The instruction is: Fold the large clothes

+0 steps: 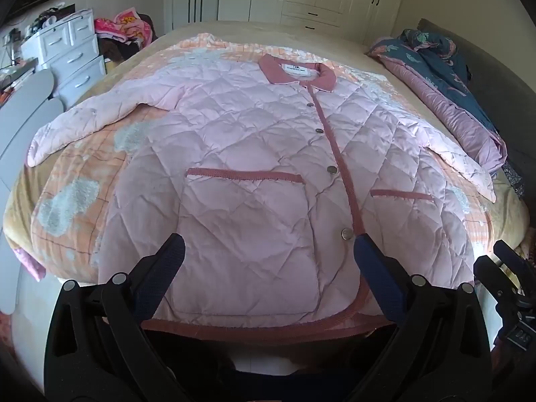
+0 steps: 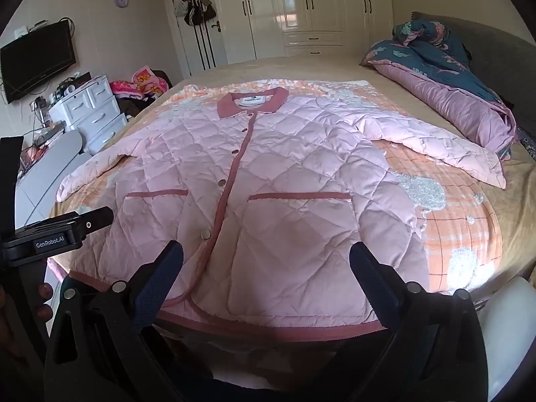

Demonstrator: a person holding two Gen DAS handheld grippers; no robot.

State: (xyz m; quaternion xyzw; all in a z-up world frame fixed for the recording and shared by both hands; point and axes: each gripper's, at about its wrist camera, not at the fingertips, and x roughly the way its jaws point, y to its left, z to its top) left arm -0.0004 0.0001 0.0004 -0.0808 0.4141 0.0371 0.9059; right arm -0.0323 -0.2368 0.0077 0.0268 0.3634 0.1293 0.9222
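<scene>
A large pink quilted jacket (image 1: 241, 140) lies flat and face up on the bed, buttoned, collar far, hem near, both sleeves spread out. It also shows in the right wrist view (image 2: 284, 174). My left gripper (image 1: 269, 244) is open and empty, above the hem over the left pocket. My right gripper (image 2: 266, 251) is open and empty, above the hem over the right pocket. The right gripper's body shows at the right edge of the left wrist view (image 1: 509, 281); the left gripper's body shows at the left edge of the right wrist view (image 2: 60, 234).
The jacket rests on an orange checked blanket (image 2: 452, 207) over a beige bed (image 2: 301, 67). A rolled purple and blue quilt (image 2: 452, 93) lies at the right by the headboard. White drawers (image 2: 90, 114) stand left; wardrobes (image 2: 301, 10) stand behind.
</scene>
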